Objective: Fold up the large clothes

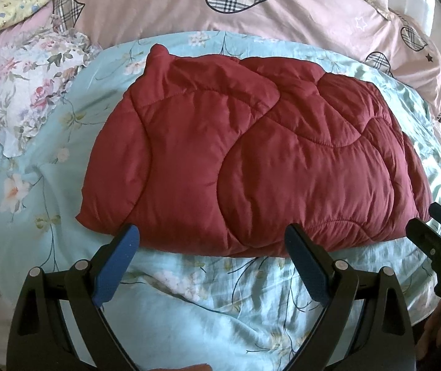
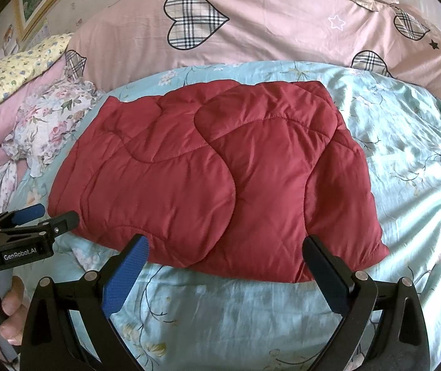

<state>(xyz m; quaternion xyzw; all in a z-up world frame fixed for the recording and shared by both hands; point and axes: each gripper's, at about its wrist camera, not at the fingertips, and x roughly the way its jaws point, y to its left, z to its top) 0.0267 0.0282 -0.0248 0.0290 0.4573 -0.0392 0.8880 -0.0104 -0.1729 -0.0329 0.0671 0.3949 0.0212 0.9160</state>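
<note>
A dark red quilted padded garment (image 1: pixel 251 160) lies folded into a compact rectangle on the light blue floral bedsheet (image 1: pixel 208 293); it also shows in the right wrist view (image 2: pixel 214 179). My left gripper (image 1: pixel 212 235) is open and empty, its blue-padded fingertips just in front of the garment's near edge. My right gripper (image 2: pixel 225 244) is open and empty, also at the near edge, further right. The right gripper shows at the right edge of the left wrist view (image 1: pixel 430 228). The left gripper shows at the left of the right wrist view (image 2: pixel 44 219).
A pink duvet with plaid hearts (image 2: pixel 251 31) is piled along the back of the bed. A floral ruffled pillow (image 2: pixel 50 126) and a yellow floral pillow (image 2: pixel 13 71) lie at the left. The blue sheet (image 2: pixel 412 160) extends to the right of the garment.
</note>
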